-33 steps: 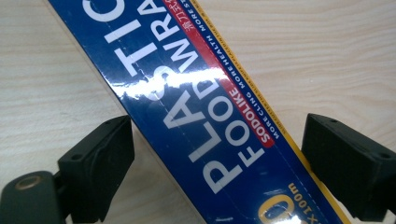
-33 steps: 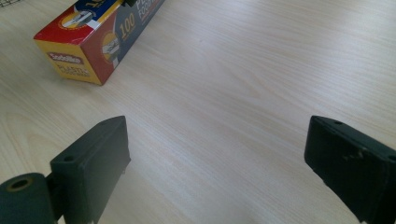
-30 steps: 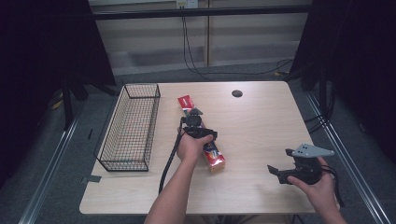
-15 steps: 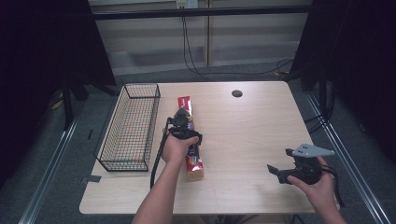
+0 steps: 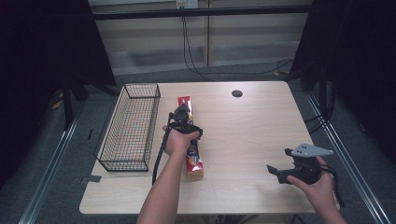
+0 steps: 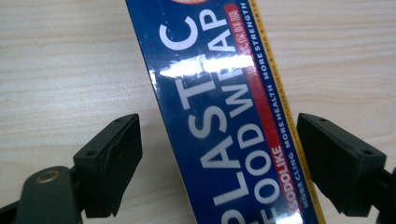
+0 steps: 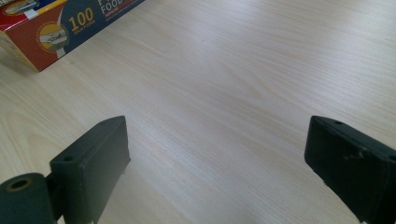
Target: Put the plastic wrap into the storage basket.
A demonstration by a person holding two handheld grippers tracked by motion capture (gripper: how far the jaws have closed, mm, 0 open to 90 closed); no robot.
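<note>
High view: we see a long plastic wrap box (image 5: 190, 140) lying flat on the wooden table (image 5: 252, 130), just beside the wire basket (image 5: 130, 126), which looks empty. Our left gripper (image 5: 183, 116) sits over the middle of the box, hand on top of it. Right gripper (image 5: 285, 171) hovers well apart, near the table's right front corner.

Left gripper view: jaws spread wide, one on each side of the box (image 6: 224, 112), neither touching it. Box runs at a slant between them. No grip yet.

Right gripper view: jaws wide apart over bare table (image 7: 224, 84), holding nothing. A corner of the box (image 7: 60, 23) sits at upper left.

Progress, our reading: the job looks like getting the box picked up, probably into the basket. Approach and straddling done; closing, lifting and moving all left. Early stage.

Writing legible on the blue face: "PLASTIC FOOD WRAP" in white, partly cut off. Along the red stripe: "FOODLIKE", with Chinese characters farther up. Along the yellow edge: "MORE CLING MORE HEALTH MORE STRENGTH". End of the box reads "100" beside a round emblem; smaller print there too small to tell.
</note>
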